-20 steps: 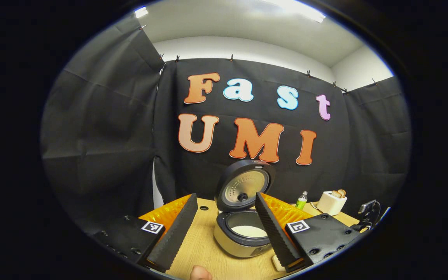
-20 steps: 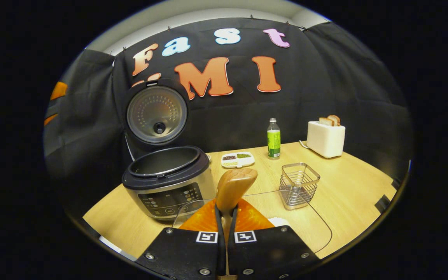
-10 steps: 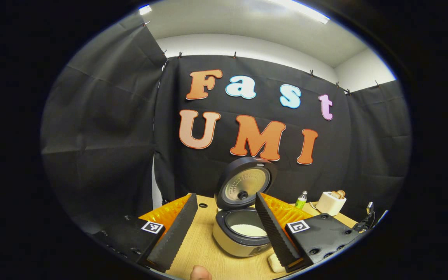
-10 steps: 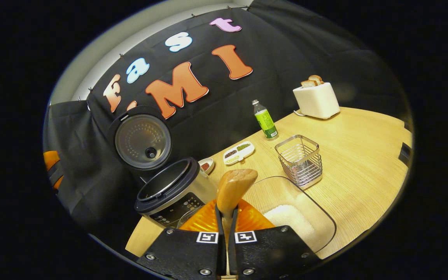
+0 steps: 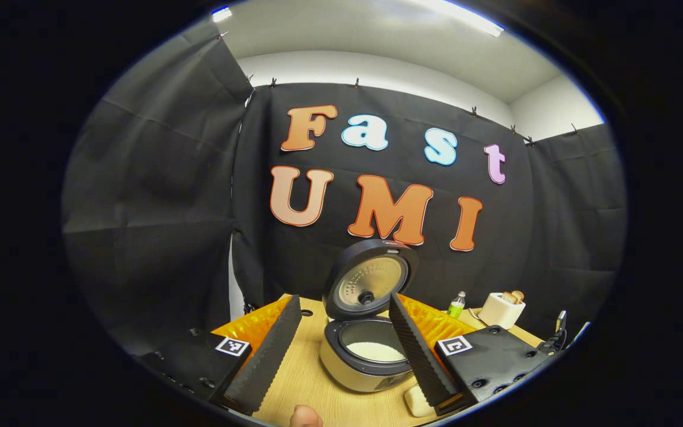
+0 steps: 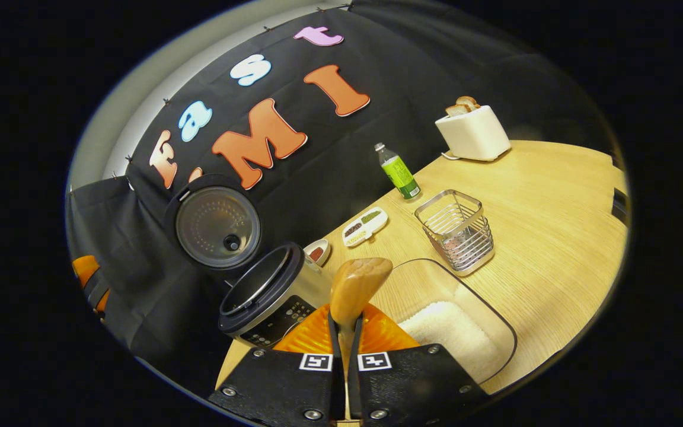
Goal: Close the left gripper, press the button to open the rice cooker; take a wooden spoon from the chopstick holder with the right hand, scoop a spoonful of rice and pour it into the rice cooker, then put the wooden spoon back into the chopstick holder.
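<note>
In the left gripper view the rice cooker (image 5: 360, 372) stands on the wooden table with its lid (image 5: 370, 279) up and white rice in the pot. My left gripper (image 5: 342, 301) hangs open in front of it, holding nothing. In the right gripper view my right gripper (image 6: 344, 325) is shut on the handle of the wooden spoon (image 6: 356, 286). The spoon's bowl points forward, above the near edge of a glass container of rice (image 6: 457, 332). The open cooker (image 6: 270, 296) is to its left. The wire chopstick holder (image 6: 455, 231) stands beyond the container.
A green bottle (image 6: 398, 172), a white toaster (image 6: 473, 133) with bread, a long sectioned dish (image 6: 365, 225) and a small bowl (image 6: 318, 252) stand toward the back of the table (image 6: 555, 207). A person's fingertip (image 5: 306, 418) shows at the bottom of the left gripper view.
The right gripper has rolled and drawn nearer the glass container, still holding the spoon. More of the rice in the container shows. The left gripper has barely moved.
</note>
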The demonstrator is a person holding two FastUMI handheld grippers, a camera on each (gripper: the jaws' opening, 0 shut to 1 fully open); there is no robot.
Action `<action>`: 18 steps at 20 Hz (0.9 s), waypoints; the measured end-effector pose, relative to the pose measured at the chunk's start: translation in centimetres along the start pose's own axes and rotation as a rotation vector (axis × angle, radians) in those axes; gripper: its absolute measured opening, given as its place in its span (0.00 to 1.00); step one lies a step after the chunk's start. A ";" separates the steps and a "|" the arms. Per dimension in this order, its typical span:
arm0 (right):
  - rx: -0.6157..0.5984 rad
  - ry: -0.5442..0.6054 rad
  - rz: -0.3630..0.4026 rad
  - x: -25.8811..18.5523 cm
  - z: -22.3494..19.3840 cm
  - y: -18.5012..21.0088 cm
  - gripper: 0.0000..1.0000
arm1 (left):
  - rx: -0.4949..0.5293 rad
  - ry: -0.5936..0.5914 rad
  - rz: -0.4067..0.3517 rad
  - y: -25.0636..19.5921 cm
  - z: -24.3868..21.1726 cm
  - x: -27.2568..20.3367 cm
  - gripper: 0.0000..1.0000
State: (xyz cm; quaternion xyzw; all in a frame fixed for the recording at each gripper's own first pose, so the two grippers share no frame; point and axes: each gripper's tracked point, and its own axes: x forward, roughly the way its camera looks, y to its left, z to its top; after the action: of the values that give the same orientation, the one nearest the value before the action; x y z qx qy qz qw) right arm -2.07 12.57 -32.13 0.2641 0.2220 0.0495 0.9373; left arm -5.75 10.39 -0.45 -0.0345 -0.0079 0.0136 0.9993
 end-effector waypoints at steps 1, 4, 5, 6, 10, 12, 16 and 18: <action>0.031 0.008 0.005 0.0 -0.1 0.0 0.01 | -0.002 0.001 -0.001 -0.1 0.0 0.1 0.97; 0.126 0.026 0.024 0.1 0.1 -0.2 0.01 | -0.008 0.006 -0.004 -0.2 -0.2 0.1 0.99; 0.142 0.025 0.024 0.1 0.2 -0.4 0.01 | -0.008 0.008 -0.003 -0.1 -0.2 0.1 0.99; 0.160 0.025 0.022 0.1 0.3 -0.6 0.01 | -0.007 0.009 -0.001 -0.1 -0.2 0.1 1.00; 0.247 -0.001 0.040 -0.6 2.0 -1.0 0.01 | 0.000 0.004 0.004 -0.3 0.2 -0.1 0.98; 0.279 -0.018 0.042 -1.0 2.8 -1.2 0.01 | 0.004 -0.001 0.002 -0.4 0.3 -0.1 0.97; 0.338 -0.033 0.060 -2.1 4.1 -1.3 0.01 | 0.012 -0.003 -0.004 -1.2 0.5 0.0 0.97; 0.362 -0.044 0.075 -2.5 4.8 -0.8 0.01 | 0.015 -0.006 -0.005 -1.3 0.7 -0.2 0.99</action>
State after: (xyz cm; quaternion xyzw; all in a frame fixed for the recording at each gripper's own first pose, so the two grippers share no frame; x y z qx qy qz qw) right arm -2.20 9.05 -27.94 0.4375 0.1969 0.0378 0.8766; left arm -5.91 9.12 0.37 -0.0271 -0.0109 0.0114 0.9995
